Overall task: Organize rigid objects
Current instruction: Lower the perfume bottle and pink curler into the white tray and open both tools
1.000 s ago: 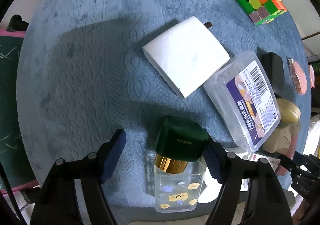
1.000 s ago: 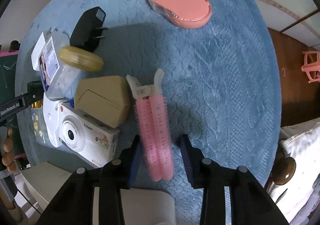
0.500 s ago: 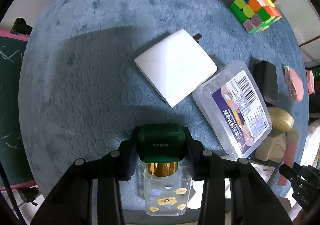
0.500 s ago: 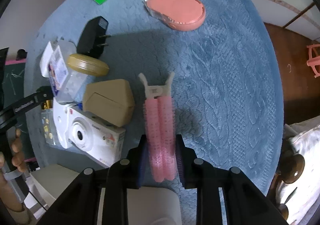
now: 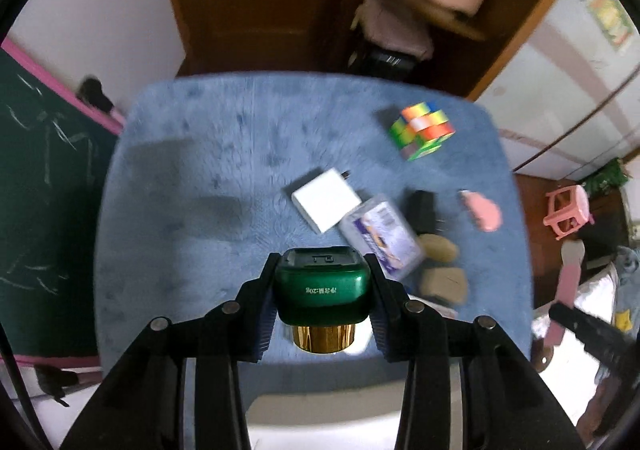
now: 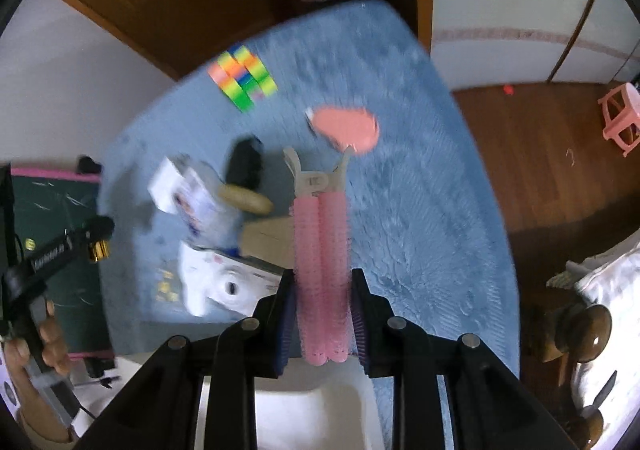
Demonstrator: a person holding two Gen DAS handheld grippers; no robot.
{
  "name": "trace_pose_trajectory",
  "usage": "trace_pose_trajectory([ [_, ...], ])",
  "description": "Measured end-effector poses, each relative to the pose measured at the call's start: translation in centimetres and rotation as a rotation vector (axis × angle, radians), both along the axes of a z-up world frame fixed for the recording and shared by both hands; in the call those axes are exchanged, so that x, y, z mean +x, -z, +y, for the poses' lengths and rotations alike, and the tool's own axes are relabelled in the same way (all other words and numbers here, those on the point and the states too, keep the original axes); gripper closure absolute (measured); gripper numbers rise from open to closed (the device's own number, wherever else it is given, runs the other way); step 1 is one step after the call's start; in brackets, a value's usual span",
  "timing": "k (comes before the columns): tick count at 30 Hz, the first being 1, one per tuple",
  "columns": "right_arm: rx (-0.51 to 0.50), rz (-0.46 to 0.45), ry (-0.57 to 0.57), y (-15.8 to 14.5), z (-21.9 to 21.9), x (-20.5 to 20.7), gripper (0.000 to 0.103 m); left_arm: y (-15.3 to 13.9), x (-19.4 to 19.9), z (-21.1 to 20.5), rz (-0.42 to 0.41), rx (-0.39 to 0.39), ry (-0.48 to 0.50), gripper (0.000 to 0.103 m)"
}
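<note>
The left gripper has its jaws clenched on the green cap of a bottle with a gold neck, held above the near edge of the blue-covered counter. The right gripper's jaws grasp a pink hair-roller clip, also held clear of the counter. Beyond the green cap lie a white charger, a clear plastic box just beside it, and a puzzle cube farther off
</note>
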State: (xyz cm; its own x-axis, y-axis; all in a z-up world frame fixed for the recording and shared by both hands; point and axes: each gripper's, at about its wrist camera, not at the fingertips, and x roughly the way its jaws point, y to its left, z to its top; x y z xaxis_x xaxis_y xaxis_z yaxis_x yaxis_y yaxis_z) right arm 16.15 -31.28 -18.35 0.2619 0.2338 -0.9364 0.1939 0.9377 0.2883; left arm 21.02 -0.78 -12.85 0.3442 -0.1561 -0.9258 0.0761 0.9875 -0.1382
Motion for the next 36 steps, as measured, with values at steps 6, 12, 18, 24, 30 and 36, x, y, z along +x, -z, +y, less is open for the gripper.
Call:
trace_pose_trajectory([
  [6,-0.016,-0.129,-0.071,-7.4,4.6,-4.3,0.077,-4.1,-5.7,0.9,-0.061,-0.019,0.067,0.060],
  [12,0.028,-0.156,-0.144,-10.2,7.9,-9.0,0.077,-3.7,-12.6,0.0,-0.060,-0.029,0.133,0.060],
  [18,-0.004,-0.058,-0.214,-6.0,10.7,-13.3,0.077,2.3,-17.2,-1.5,0.029,0.053,0.199,0.060],
  [24,-0.033,0.116,-0.226,2.1,11.9,-15.4,0.077,9.3,-18.0,-1.1,0.117,0.087,0.162,0.060],
  [30,-0.073,0.184,-0.226,6.2,12.4,-16.3,0.077,12.2,-18.5,-1.0,0.127,0.086,0.141,0.060],
  [36,-0.083,0.207,-0.243,7.5,13.2,-16.3,0.075,13.7,-19.1,-1.4,0.163,0.091,0.148,0.060],
])
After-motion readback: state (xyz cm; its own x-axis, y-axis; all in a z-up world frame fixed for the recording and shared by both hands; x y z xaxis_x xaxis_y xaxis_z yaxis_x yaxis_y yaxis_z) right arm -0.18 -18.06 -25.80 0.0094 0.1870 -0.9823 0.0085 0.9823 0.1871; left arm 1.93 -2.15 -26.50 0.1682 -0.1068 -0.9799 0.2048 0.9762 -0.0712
